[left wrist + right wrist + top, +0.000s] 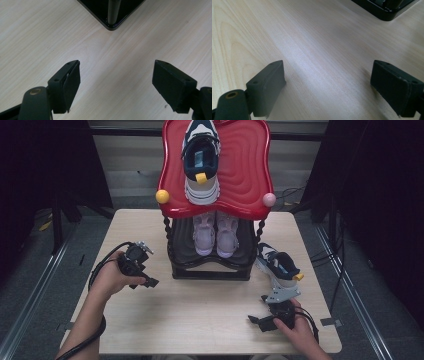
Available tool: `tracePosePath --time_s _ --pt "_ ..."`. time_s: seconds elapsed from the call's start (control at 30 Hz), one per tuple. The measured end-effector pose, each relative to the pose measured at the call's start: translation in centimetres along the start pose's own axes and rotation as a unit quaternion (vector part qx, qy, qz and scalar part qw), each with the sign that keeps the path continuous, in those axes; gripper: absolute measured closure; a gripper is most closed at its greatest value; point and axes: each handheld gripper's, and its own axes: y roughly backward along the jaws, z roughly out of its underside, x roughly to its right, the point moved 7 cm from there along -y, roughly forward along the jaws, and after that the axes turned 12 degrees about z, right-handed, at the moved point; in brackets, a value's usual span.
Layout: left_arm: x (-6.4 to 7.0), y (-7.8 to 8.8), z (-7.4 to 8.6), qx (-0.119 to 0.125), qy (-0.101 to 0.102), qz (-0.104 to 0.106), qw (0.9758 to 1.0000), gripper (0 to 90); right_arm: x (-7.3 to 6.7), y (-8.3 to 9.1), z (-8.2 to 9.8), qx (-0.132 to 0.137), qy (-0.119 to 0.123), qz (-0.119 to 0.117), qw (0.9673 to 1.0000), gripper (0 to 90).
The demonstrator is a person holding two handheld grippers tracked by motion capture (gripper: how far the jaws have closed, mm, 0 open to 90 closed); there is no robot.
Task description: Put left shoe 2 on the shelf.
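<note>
Two grippers, both with jaws spread wide and nothing between them. Your left gripper [145,270] sits low over the table [200,320], just off the front left corner of the black rack [210,270]; in the left gripper view that corner [111,25] lies straight ahead of the jaws, apart from them. The rack's lower shelf holds a pale pink pair [215,236], toes toward you; the red top tray [245,175] carries one navy-and-white shoe [201,162]. Its mate, the loose navy shoe [279,266], lies on the table at the rack's right front, long axis running diagonally, yellow heel tab toward you. Your right gripper [262,322] rests just in front of that heel, plainly the nearer hand. Judgement: the right takes it, reaching forward and slightly right.
</note>
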Motion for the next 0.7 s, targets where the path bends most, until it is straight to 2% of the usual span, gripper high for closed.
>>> tracePosePath --time_s 0.33,0.7 --pt "-0.3 -2.3 0.7 0.009 0.013 0.011 0.9998 22.5 0.0 0.0 0.0 0.000 0.000 0.000 1.0000 11.5" --pt "-0.9 -4.8 1.7 0.024 0.023 0.013 0.9994 22.5 0.0 0.0 0.0 0.000 0.000 0.000 1.0000 11.5"
